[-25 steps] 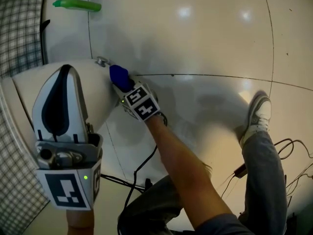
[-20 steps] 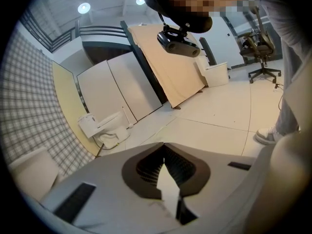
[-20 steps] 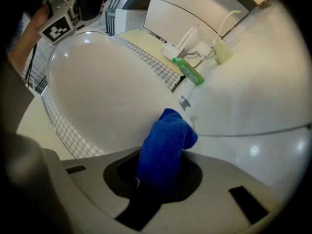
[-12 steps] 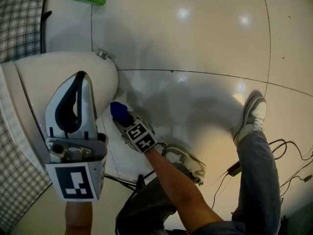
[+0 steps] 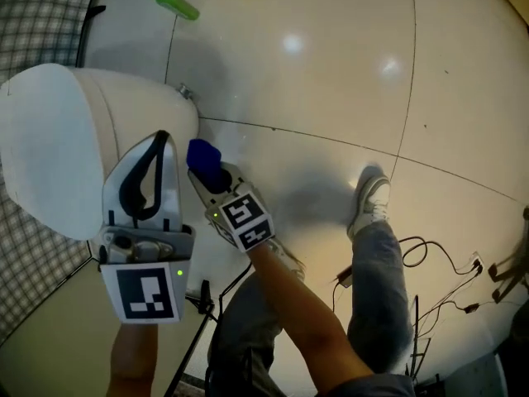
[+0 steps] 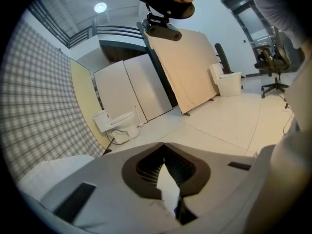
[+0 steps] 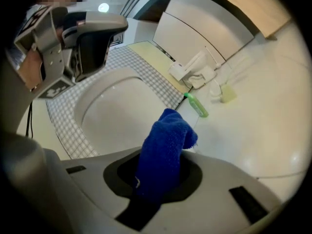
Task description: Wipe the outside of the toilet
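Right gripper: fingers closed on cloth, blue, which sticks up past the tips.
Left gripper: fingers together at the tips, gripping nothing; held over the near side of the toilet.
Toilet: white, at 9 o'clock in the head view.
Cloth, place: at 3 o'clock of the toilet, just beside its outer wall and low towards the floor; whether it touches cannot be told.
Bottle: green, lying on the floor at 12 o'clock of the toilet, well apart from it.
Head view only: shoe at 3 o'clock of the right gripper; cables at 4 o'clock; both forearms behind the marker cubes.
Right gripper view only: toilet's white oval top at 10 o'clock behind the cloth; left gripper at 11 o'clock; second toilet at 1 o'clock, beyond the bottle.
Left gripper view only: checked wall at 9 o'clock; white partitions at 12 o'clock; chair at 2 o'clock.
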A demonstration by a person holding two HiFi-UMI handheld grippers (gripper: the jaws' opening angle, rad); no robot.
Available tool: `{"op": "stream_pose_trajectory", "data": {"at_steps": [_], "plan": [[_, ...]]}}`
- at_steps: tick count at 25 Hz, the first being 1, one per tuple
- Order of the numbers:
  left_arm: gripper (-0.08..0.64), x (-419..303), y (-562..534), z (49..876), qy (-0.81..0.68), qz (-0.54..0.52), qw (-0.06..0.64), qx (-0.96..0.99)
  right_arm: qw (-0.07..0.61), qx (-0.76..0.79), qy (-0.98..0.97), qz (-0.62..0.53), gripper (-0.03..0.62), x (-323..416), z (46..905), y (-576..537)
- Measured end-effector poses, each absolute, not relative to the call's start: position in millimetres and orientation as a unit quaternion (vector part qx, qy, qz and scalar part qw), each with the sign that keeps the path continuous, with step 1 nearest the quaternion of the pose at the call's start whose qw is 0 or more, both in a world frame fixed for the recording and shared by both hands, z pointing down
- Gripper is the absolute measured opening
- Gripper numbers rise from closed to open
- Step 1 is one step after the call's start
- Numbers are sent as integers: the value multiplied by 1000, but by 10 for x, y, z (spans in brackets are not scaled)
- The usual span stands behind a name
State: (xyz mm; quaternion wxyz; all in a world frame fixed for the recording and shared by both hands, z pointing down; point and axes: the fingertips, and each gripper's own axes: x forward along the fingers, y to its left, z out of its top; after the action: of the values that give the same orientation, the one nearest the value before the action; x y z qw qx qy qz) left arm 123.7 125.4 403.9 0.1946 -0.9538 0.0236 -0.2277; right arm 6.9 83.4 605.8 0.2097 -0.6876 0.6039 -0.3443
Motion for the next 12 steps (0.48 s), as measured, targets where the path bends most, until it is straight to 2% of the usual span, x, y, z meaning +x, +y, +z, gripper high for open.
{"op": "stream_pose_trajectory", "data": {"at_steps": [7, 12], "plan": [[15, 1043, 972, 2923, 114, -216, 143, -959, 157, -683, 642, -312, 74, 500, 4427, 1014], [15, 533, 581, 2638, 223, -224, 99, -943, 101, -642, 713, -264, 74, 428, 3600, 883]]}}
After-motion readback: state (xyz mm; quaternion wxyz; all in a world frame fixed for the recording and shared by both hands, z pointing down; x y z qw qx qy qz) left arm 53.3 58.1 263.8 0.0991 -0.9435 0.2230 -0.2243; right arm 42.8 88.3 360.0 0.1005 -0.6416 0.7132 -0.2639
